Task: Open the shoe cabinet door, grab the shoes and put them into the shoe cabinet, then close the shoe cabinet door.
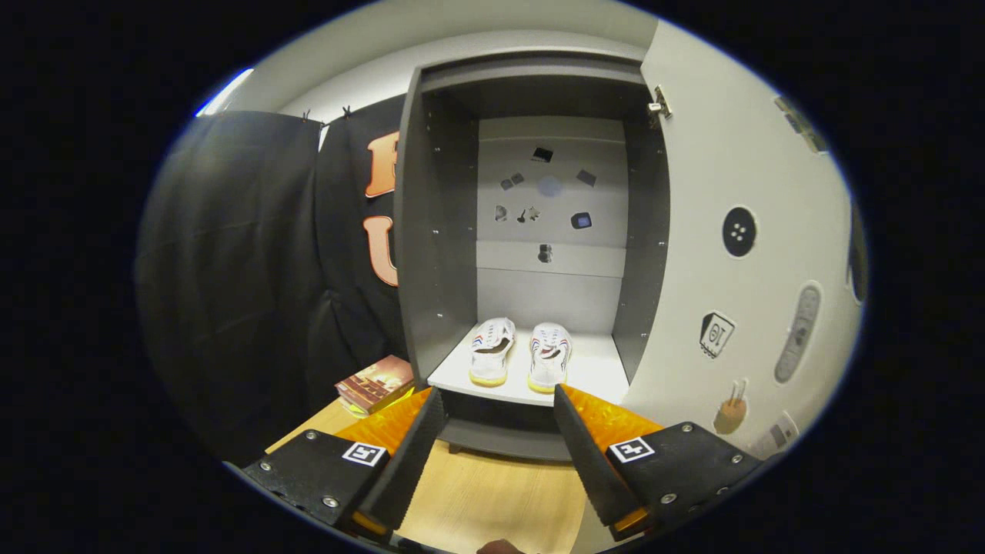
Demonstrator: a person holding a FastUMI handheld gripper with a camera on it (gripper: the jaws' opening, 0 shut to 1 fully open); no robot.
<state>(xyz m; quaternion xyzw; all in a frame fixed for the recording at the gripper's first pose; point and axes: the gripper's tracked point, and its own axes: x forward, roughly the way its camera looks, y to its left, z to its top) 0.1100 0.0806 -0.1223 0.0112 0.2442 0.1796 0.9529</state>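
Shoe cabinet (442, 231) with its door (716, 254) swung fully open to the right; pair of shoes (520, 352) side by side on the lowest shelf. Gripper (496, 431), fingers spread and empty, short of the shelf. Remaining step, apparently: closing the door.

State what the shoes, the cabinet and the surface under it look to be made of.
Shoes: likely white leather or synthetic, matte, with yellowish rubbery soles and striped sides. Cabinet: probably laminated board, flat grey finish, with rows of shelf-pin holes; its open door looks smooth and off-white. Table: pale wood-grain, perhaps laminate. The claw hangs open, holding nothing, before the shelf.
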